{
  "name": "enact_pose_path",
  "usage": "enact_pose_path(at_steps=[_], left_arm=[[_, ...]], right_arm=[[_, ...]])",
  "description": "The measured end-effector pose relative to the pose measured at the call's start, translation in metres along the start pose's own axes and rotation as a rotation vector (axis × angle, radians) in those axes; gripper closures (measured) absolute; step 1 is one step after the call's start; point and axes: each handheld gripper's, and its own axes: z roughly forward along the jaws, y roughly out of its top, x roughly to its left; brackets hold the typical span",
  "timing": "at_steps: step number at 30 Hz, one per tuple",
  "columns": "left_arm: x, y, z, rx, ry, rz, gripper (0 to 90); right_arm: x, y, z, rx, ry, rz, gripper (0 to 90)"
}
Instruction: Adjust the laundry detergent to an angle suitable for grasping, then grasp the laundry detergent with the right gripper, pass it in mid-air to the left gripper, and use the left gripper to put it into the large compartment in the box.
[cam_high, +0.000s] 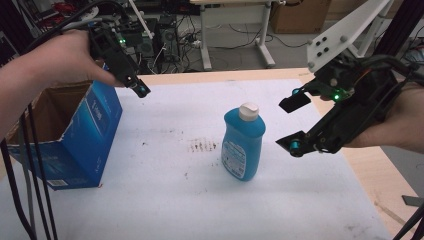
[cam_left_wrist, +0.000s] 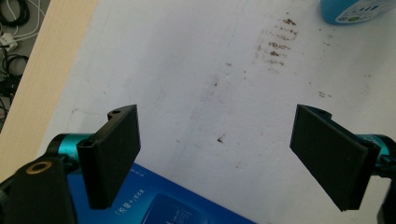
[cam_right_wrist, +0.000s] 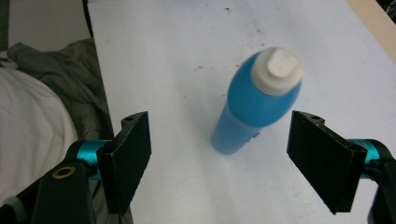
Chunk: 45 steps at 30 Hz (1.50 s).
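A blue bottle (cam_high: 243, 142) with a white cap stands upright near the middle of the white table sheet (cam_high: 165, 200). My right gripper (cam_high: 294, 124) hovers just to its right, open, with its jaws pointed at the bottle. In the right gripper view the bottle (cam_right_wrist: 252, 107) stands ahead, in line with the gap of the open gripper (cam_right_wrist: 229, 158), and nothing touches it. My left gripper (cam_high: 137, 86) hangs above the near corner of a blue cardboard box (cam_high: 75, 145) at the left. In its own view the left gripper (cam_left_wrist: 224, 156) is open over the sheet and the box edge (cam_left_wrist: 163, 210).
The box top is open and shows brown cardboard inside. A brown stain (cam_high: 202, 145) marks the sheet left of the bottle. The wooden table edge (cam_high: 380, 170) runs along the right. Cables (cam_high: 25, 190) hang at the front left. Desk legs and wires lie beyond the table.
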Motion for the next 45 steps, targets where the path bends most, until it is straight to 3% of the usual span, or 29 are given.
enact_pose_path(at_steps=[3, 15, 32, 45], left_arm=[[0.000, 0.000, -0.001, -0.007, -0.001, 0.000, 16.2], [-0.004, 0.000, -0.003, -0.010, 0.001, 0.004, 16.2], [-0.003, 0.001, -0.001, -0.010, -0.001, 0.018, 16.2], [-0.006, 0.000, -0.004, -0.005, 0.005, 0.022, 16.2]], right_arm=[[0.003, 0.007, 0.001, -0.009, 0.008, -0.020, 21.2], [0.000, 0.003, 0.002, -0.007, -0.008, -0.002, 21.1], [-0.015, -0.017, 0.008, -0.055, -0.086, 0.100, 21.1], [-0.016, -0.028, 0.033, -0.074, -0.135, 0.175, 21.1]])
